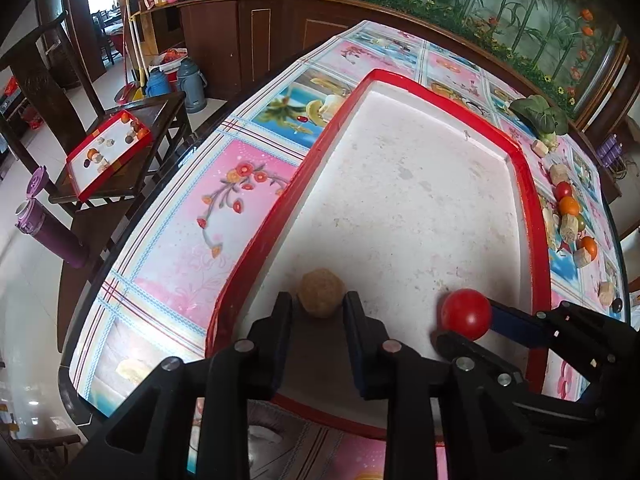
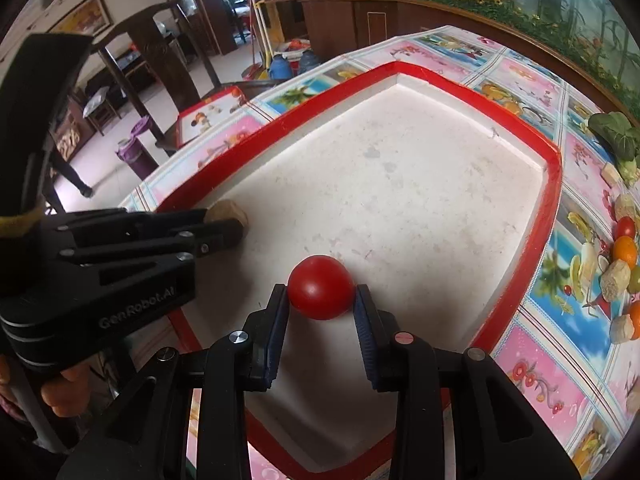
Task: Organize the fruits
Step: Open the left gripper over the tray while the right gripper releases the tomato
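A white tray with a red rim (image 1: pixel 532 216) lies on the patterned table; it also shows in the right wrist view (image 2: pixel 554 184). My left gripper (image 1: pixel 318 304) is shut on a tan round fruit (image 1: pixel 322 292) at the tray's near left corner; in the right wrist view the fruit (image 2: pixel 230 210) shows between its fingers. My right gripper (image 2: pixel 322 294) is shut on a red tomato (image 2: pixel 322 286) just above the tray floor, near the front; the tomato also shows in the left wrist view (image 1: pixel 466 313).
Loose fruits lie on the table right of the tray: tomatoes, oranges and tan pieces (image 1: pixel 570 206) (image 2: pixel 624 252). A green leafy vegetable (image 1: pixel 540 114) lies at the far right. A second red tray with fruits (image 1: pixel 110 152) sits on a chair to the left, next to a purple bottle (image 1: pixel 48 228).
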Tool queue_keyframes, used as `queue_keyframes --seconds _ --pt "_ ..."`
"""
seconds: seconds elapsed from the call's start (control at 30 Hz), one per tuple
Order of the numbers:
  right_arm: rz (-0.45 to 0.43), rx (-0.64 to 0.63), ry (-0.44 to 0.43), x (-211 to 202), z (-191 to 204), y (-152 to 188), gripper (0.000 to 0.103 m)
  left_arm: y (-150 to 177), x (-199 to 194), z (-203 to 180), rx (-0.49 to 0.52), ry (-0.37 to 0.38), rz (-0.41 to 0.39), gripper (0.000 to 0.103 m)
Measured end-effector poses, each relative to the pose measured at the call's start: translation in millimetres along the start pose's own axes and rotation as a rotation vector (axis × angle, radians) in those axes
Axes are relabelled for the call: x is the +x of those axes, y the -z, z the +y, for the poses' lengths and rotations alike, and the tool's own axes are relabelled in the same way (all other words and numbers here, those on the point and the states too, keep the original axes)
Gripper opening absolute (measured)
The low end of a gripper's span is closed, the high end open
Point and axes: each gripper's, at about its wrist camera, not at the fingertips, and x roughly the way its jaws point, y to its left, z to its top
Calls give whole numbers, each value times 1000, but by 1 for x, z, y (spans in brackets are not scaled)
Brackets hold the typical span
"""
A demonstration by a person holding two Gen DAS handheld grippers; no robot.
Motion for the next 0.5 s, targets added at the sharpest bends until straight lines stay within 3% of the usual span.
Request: queue_keyframes --seconds 0.07,0.1,0.13,0.3,0.5 --pt "3 5 -5 -1 -2 1 33 2 -3 -1 9 -13 -12 42" --pt "5 7 -4 -2 -3 1 34 3 -4 -2 10 -26 -16 52" --pt "8 7 -2 -2 -3 2 34 4 -6 -3 11 -35 -21 56" --pt "-3 11 3 -15 -7 8 36 8 -17 -8 10 -50 -48 65" --pt "-32 24 9 -39 -14 19 37 15 -34 -23 8 -35 -64 67"
